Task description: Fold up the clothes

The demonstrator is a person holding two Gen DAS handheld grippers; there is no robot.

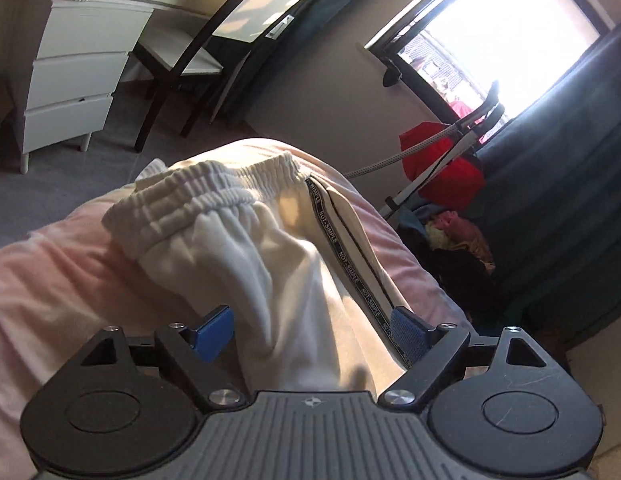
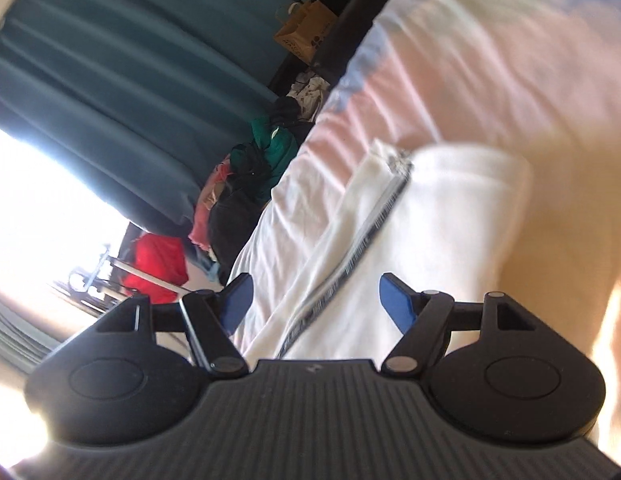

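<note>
Both grippers — left gripper [image 1: 312,332], right gripper [image 2: 316,304] — are hanging open over the white trousers [image 1: 246,240] at mid-frame, risking the loose fold slumping — nothing is pinning it

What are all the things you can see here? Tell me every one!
white trousers: one, white with a black lettered side stripe, lying on the bed
bed cover: one, pale pink, under the trousers
drawer unit: one, white, far left on the floor
chair: one, dark frame with a pale seat, beside the drawers
window: one, bright, back wall
curtains: teal, beside the window
red cloth: one, red, under the window
clothes pile: one, mixed colours, on the floor beside the bed
paper bag: one, brown, far end of the room
left gripper: one, black with blue pads, open over the trousers
right gripper: one, same colours, open over the trousers
</note>
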